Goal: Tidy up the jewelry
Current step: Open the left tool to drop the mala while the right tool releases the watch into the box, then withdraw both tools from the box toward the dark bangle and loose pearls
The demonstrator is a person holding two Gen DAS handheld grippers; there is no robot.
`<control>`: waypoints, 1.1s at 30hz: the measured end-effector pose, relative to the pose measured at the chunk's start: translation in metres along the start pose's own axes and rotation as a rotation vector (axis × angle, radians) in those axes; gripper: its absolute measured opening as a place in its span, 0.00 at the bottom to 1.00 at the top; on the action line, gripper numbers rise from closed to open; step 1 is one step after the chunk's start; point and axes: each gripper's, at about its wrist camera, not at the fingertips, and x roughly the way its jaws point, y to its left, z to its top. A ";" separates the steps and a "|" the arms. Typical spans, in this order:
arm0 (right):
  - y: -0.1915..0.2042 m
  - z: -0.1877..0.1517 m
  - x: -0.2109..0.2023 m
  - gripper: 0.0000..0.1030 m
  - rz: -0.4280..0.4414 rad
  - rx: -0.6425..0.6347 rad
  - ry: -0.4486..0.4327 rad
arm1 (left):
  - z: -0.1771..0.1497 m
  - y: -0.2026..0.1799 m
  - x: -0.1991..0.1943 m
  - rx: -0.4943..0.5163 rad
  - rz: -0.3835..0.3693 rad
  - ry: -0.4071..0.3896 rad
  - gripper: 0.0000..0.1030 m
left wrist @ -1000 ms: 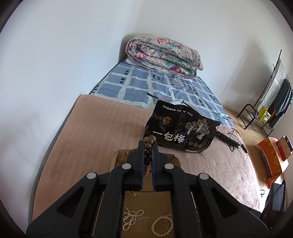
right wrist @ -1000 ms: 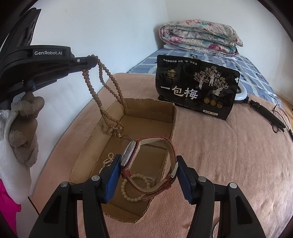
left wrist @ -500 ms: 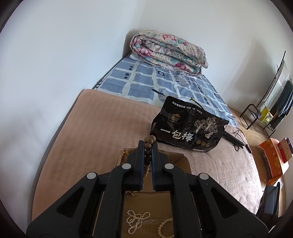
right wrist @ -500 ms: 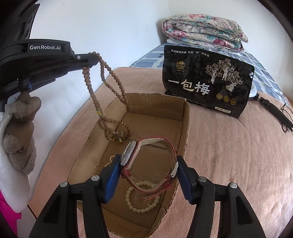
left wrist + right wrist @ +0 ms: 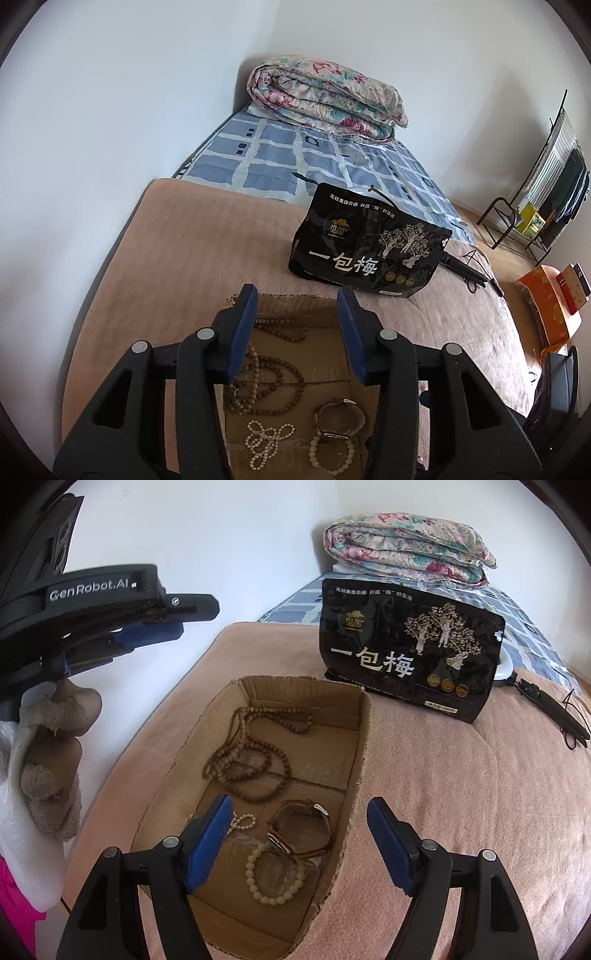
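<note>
We keep both jaws opening with nothing between them: left hand-held gripper (image 5: 297,301) and right hand-held gripper (image 5: 299,812) hover over the cardboard box (image 5: 364,738). The wooden bead necklace (image 5: 258,749), watch (image 5: 301,829), pale bead bracelet (image 5: 275,877) and pearl strand (image 5: 267,441) lie inside it on the bed (image 5: 461,794), contained together.

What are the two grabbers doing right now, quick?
Left gripper: jaws opening, nothing between them.
Right gripper: jaws opening, nothing held; the watch lies in the cardboard box.

Matt brown cardboard box (image 5: 364,738) with rough torn edges is sitting on a soft, napped pink blanket (image 5: 461,794). Dull wooden bead necklace (image 5: 258,753), glossy pale bead bracelet (image 5: 273,878) and a shiny metal-cased watch (image 5: 299,830) are lying inside. Glossy black plastic snack bag (image 5: 410,650) is catching light.
</note>
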 end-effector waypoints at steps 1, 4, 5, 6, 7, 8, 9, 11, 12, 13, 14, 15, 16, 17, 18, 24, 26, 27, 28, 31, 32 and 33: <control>-0.002 0.000 -0.003 0.75 -0.004 0.001 -0.002 | -0.001 -0.001 -0.002 0.002 0.003 0.000 0.43; -0.007 0.000 -0.010 0.75 -0.008 0.006 -0.009 | -0.002 -0.004 -0.008 0.001 0.012 -0.005 0.43; -0.008 0.000 -0.013 0.75 -0.008 0.006 -0.013 | -0.002 -0.005 -0.010 -0.001 0.013 -0.008 0.43; -0.009 0.000 -0.017 0.75 -0.011 0.003 -0.017 | -0.003 -0.006 -0.014 -0.002 0.016 -0.012 0.43; -0.009 0.000 -0.021 0.75 -0.013 0.000 -0.020 | -0.002 -0.007 -0.017 -0.001 0.019 -0.015 0.43; -0.009 -0.001 -0.024 0.75 -0.015 -0.006 -0.023 | -0.003 -0.008 -0.020 -0.001 0.022 -0.018 0.43; -0.009 -0.002 -0.028 0.75 -0.018 -0.013 -0.026 | -0.003 -0.009 -0.024 -0.002 0.027 -0.023 0.43; -0.010 -0.004 -0.035 0.75 -0.026 -0.027 -0.032 | -0.004 -0.011 -0.031 -0.001 0.036 -0.028 0.43; -0.010 -0.005 -0.039 0.75 -0.031 -0.032 -0.036 | -0.004 -0.012 -0.034 0.001 0.043 -0.031 0.43; -0.011 -0.006 -0.043 0.75 -0.035 -0.035 -0.039 | -0.005 -0.013 -0.038 0.004 0.051 -0.033 0.43; -0.013 -0.007 -0.048 0.75 -0.039 -0.036 -0.044 | -0.006 -0.015 -0.042 0.008 0.055 -0.036 0.43; -0.015 -0.008 -0.052 0.75 -0.041 -0.035 -0.049 | -0.007 -0.016 -0.045 0.010 0.060 -0.037 0.43; -0.016 -0.009 -0.057 0.75 -0.043 -0.034 -0.053 | -0.009 -0.018 -0.049 0.013 0.066 -0.039 0.43; -0.019 -0.010 -0.062 0.75 -0.046 -0.033 -0.059 | -0.010 -0.020 -0.053 0.016 0.074 -0.041 0.43; -0.020 -0.010 -0.066 0.75 -0.048 -0.033 -0.063 | -0.012 -0.021 -0.056 0.019 0.078 -0.043 0.43; -0.038 -0.017 -0.099 0.75 -0.071 -0.024 -0.103 | -0.026 -0.036 -0.074 0.038 0.085 -0.051 0.43; -0.045 -0.020 -0.111 0.78 -0.083 -0.019 -0.115 | -0.033 -0.043 -0.079 0.044 0.076 -0.053 0.43; -0.049 -0.023 -0.117 0.80 -0.088 -0.018 -0.121 | -0.037 -0.047 -0.081 0.052 0.072 -0.053 0.43; -0.053 -0.025 -0.123 0.83 -0.096 -0.019 -0.129 | -0.041 -0.051 -0.082 0.062 0.072 -0.051 0.43; -0.065 -0.034 -0.140 0.84 -0.122 -0.021 -0.145 | -0.053 -0.064 -0.084 0.087 0.053 -0.034 0.44; -0.071 -0.039 -0.145 0.84 -0.129 -0.015 -0.147 | -0.058 -0.069 -0.085 0.099 0.045 -0.030 0.44; -0.077 -0.043 -0.149 0.84 -0.135 -0.009 -0.148 | -0.062 -0.074 -0.086 0.113 0.041 -0.026 0.44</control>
